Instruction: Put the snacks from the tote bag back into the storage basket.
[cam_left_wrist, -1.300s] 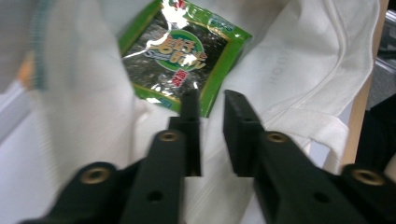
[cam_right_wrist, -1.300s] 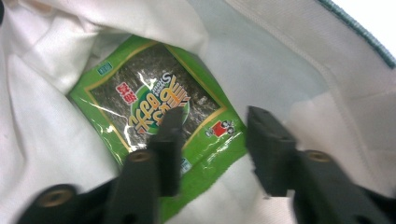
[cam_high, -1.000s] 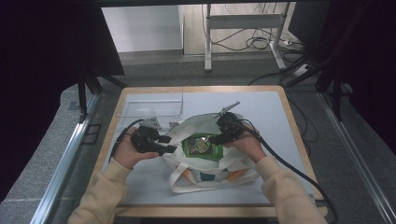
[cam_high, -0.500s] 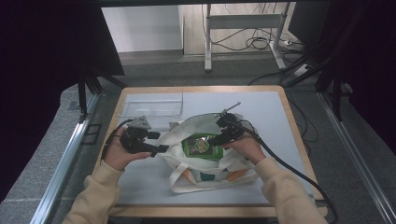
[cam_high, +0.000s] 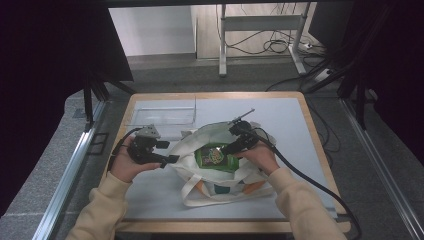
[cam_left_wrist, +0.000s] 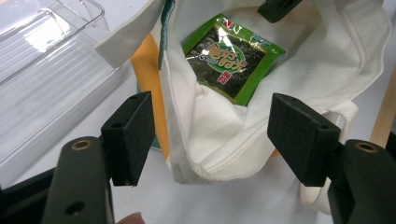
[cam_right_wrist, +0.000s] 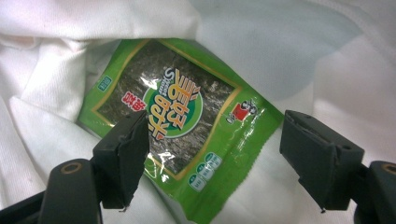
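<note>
My counter (cam_high: 310, 150) carries a soft white canvas tote bag (cam_high: 200, 170) at the frame's centre, with a glossy green seaweed packet (cam_high: 216, 156) lying flat inside. My left tool (cam_high: 167, 152) and right tool (cam_high: 231, 146) have just been opening, nothing between their jaws. The packing step looks finished; next I'd withdraw both tools.

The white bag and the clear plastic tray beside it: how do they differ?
The white bag is soft, creased cloth; the clear plastic tray is stiff and see-through. The bag holds a green snack packet, while nothing can be seen in the tray. The bag lies between the left gripper and the right gripper, both open; the tray sits beyond them. Both rest on the same table.
</note>
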